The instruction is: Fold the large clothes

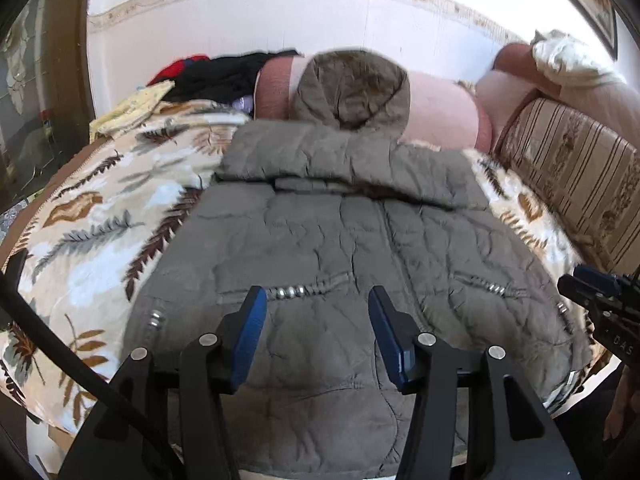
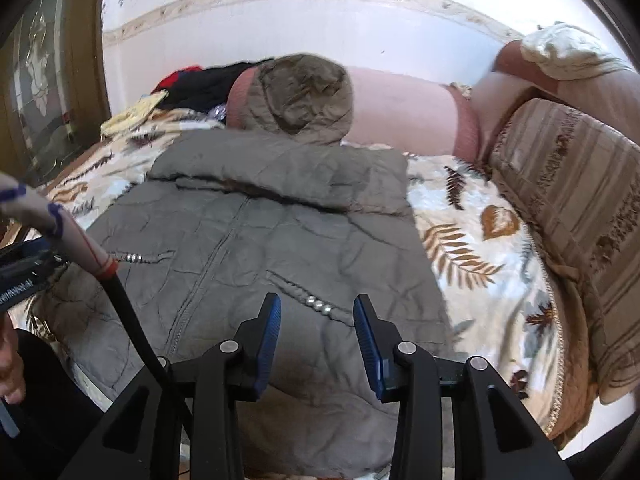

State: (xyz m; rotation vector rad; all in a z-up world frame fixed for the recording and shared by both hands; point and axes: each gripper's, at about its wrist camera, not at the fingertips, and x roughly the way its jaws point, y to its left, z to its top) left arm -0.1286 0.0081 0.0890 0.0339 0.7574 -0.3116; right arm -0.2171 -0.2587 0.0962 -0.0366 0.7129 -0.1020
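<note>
On the leaf-print blanket (image 1: 92, 232) lies a quilted grey jacket (image 1: 332, 248), hood (image 2: 304, 96) against a pink bolster (image 1: 440, 108). Above its hem hover the left gripper (image 1: 317, 300) and right gripper (image 2: 317, 308); both sets of tongs stand apart, gripping nothing.

Jacket (image 1: 340, 240) on blanket (image 1: 92, 224), before pillow (image 1: 440, 112)

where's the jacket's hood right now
In both wrist views the hood lies at the far end of the grey jacket, propped against the pink bolster by the wall.
</note>
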